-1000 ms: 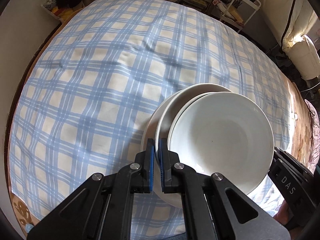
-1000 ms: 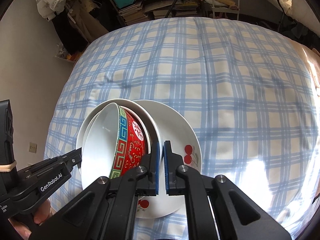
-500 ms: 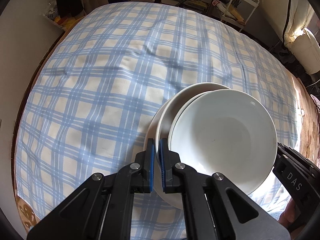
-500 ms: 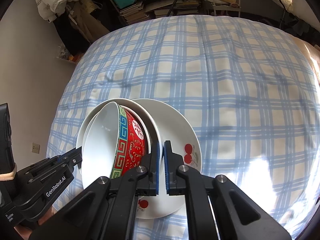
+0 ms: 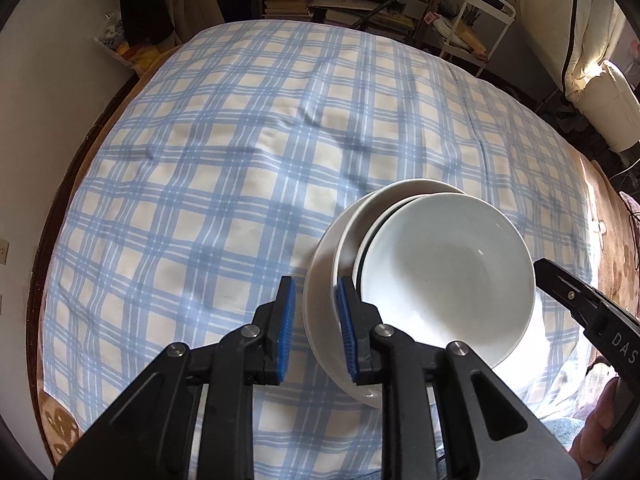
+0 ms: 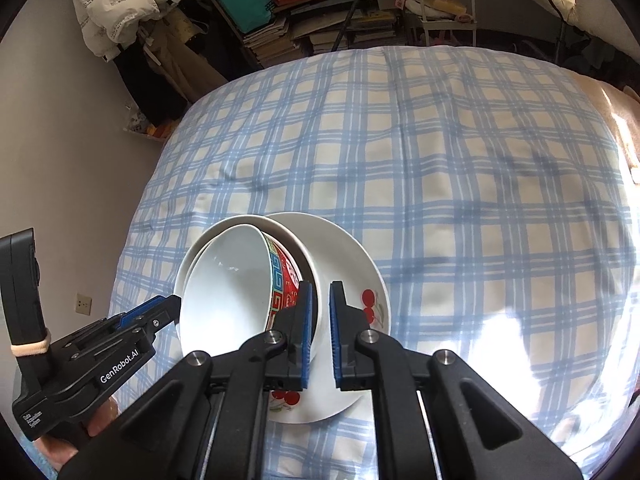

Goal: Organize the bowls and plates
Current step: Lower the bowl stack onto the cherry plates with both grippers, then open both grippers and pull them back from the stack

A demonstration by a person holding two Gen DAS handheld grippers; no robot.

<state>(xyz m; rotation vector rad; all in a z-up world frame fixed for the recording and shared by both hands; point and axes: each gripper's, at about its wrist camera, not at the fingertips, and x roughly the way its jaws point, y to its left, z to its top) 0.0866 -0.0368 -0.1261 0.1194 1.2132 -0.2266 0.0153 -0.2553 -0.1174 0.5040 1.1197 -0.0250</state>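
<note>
Left tongs point(image 5: 315, 304) first: the jaws have just been opening and now stand apart. The outermost white rim of the stack sits between the pads. The inner pad is right against it, and the outer pad is clear of it, so nothing is clamped.

The stack sits on the check cloth point(image 5: 200, 200), toward my near edge. I count one plate point(image 6: 352, 256) lying flat and two bowls on it. A white bowl point(image 6: 240, 222) holds a red bowl point(image 6: 280, 280), and both are tipped with their mouths to the left.

Right tongs point(image 6: 320, 300): the jaws are narrowly apart. The white bowl's rim is in the gap, close against the left pad, and the plate shows through beside it.

My left camera gives me only three nested white rims, and I cannot tell which rim is which. The red pattern and the plate's cherries show only on the right camera.
</note>
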